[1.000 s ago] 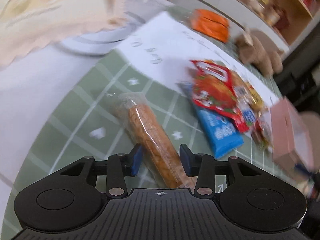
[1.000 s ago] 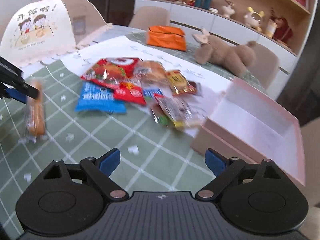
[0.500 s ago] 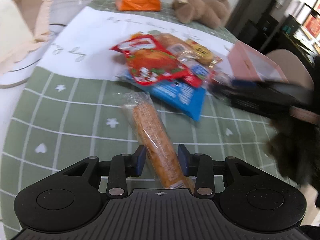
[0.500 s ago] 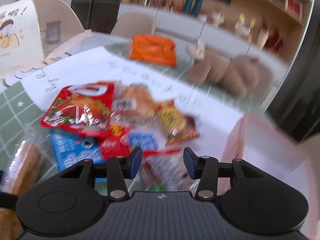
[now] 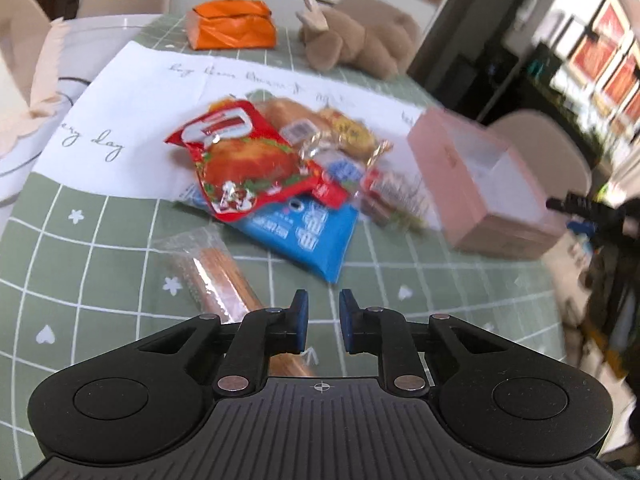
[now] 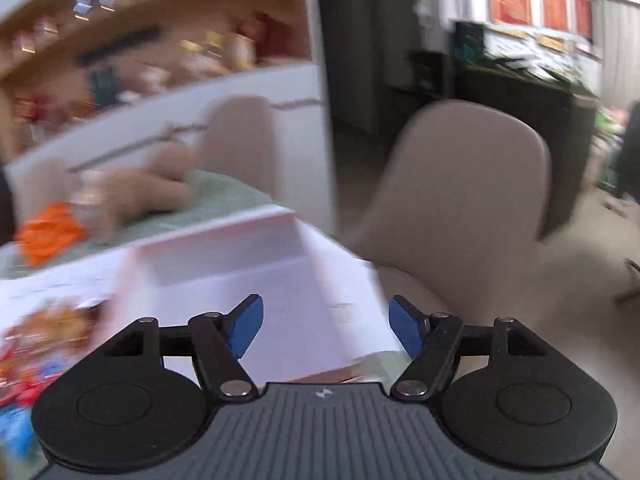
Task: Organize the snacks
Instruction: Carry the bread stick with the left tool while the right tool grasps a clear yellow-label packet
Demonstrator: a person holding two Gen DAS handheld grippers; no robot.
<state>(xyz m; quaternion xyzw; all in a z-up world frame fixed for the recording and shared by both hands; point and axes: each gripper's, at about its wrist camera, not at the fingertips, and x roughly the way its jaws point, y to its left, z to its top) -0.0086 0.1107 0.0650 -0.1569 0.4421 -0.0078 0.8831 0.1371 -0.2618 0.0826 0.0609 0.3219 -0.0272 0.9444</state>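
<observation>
A pile of snack packets lies on the green checked tablecloth (image 5: 100,248): a red packet (image 5: 244,164), a blue packet (image 5: 308,232) and several smaller ones. A long wrapped biscuit stick (image 5: 216,276) lies to the left of my left gripper (image 5: 322,322), whose jaws are nearly closed with a narrow empty gap. An open pink box (image 5: 480,184) stands right of the pile. My right gripper (image 6: 326,330) is open and empty, above the pink box (image 6: 248,280). The right view is blurred.
An orange bag (image 5: 232,24) and a brown plush toy (image 5: 360,36) sit at the table's far side, on and beside a white paper sheet (image 5: 152,112). Beige chairs (image 6: 460,184) stand around the table. The right gripper shows at the left view's right edge (image 5: 580,208).
My left gripper let the biscuit stick out of its jaws, shifted right and narrowed. My right gripper swung right from the snack pile to over the pink box and opened wide.
</observation>
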